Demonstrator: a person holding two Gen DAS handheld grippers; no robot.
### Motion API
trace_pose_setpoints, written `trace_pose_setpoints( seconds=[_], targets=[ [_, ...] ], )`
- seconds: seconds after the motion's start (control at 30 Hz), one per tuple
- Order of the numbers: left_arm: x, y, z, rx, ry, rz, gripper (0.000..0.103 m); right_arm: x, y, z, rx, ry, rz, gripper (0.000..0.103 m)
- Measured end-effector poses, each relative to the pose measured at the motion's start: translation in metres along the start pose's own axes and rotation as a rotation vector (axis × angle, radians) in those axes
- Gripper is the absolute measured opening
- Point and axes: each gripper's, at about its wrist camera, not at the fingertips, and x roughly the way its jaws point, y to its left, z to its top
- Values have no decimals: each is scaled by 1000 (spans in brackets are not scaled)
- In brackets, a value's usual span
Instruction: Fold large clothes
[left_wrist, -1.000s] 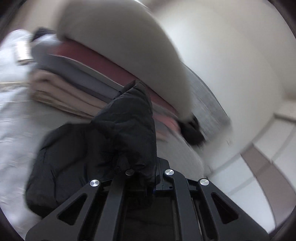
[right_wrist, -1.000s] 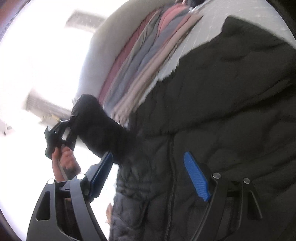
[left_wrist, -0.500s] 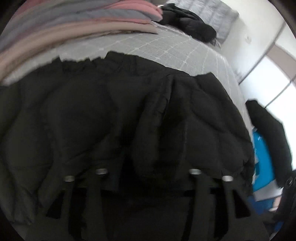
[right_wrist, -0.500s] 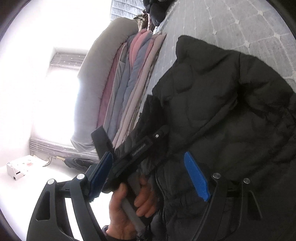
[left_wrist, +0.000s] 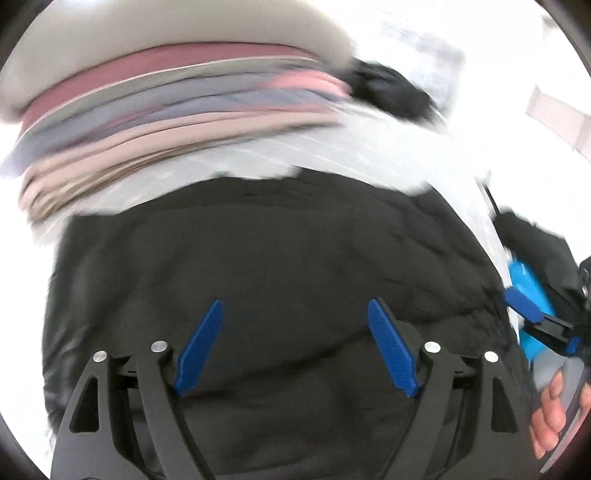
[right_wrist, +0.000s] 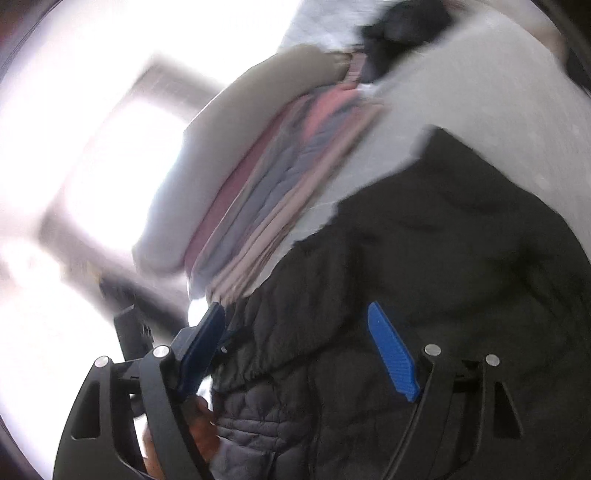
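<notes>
A black puffer jacket (left_wrist: 280, 280) lies spread on the light bed cover (left_wrist: 332, 158) and fills the lower half of both views. My left gripper (left_wrist: 295, 302) hovers just over its middle. Its jaws are opening, blue pads wide apart, with nothing pinched between them. My right gripper (right_wrist: 295, 306) stands open over the jacket (right_wrist: 443, 258) near its zipped front, also with nothing held. The left wrist view catches the right gripper (left_wrist: 532, 314) at the jacket's right edge, with the hand (left_wrist: 554, 417) that carries it. Both views are motion-blurred.
Behind the jacket a stack of folded pink, grey and beige quilts (left_wrist: 177, 122) lies under a grey pillow (left_wrist: 166, 37). Another black garment (left_wrist: 388, 88) sits at the far end of the bed. Beyond the bed's right edge are a blue item (left_wrist: 524, 280) and dark clothing (left_wrist: 546, 243).
The left gripper held the black sleeve up, carried it down over the jacket and let it go; its jaws now stand wide. The right gripper stayed open and shifted a little.
</notes>
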Motion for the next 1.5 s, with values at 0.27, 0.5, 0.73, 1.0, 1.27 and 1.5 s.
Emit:
trace_pose_setpoints(
  seconds=[0.27,0.5,0.73,1.0,1.27,1.5],
  targets=[
    [17,159,-46,-384,51,59,77,152,0,8,-98,335,-163,77],
    [16,163,-56,-366,90,57,77,143,-13,7,-86,428,-153,73],
    [-114,146,-107,-260,-3,-38,88,-81,-2,16,-351,215,-124,96],
    [-203,179,-234,-402,52,-82,91,-226,-150,-58,-9,330,-246,96],
    [-217,191,-304,-597,133,-107,91,-237,-175,-98,210,380,-4,96],
    [-198,182,-345,-660,210,-155,91,-219,-166,-105,233,436,36,96]
  ],
)
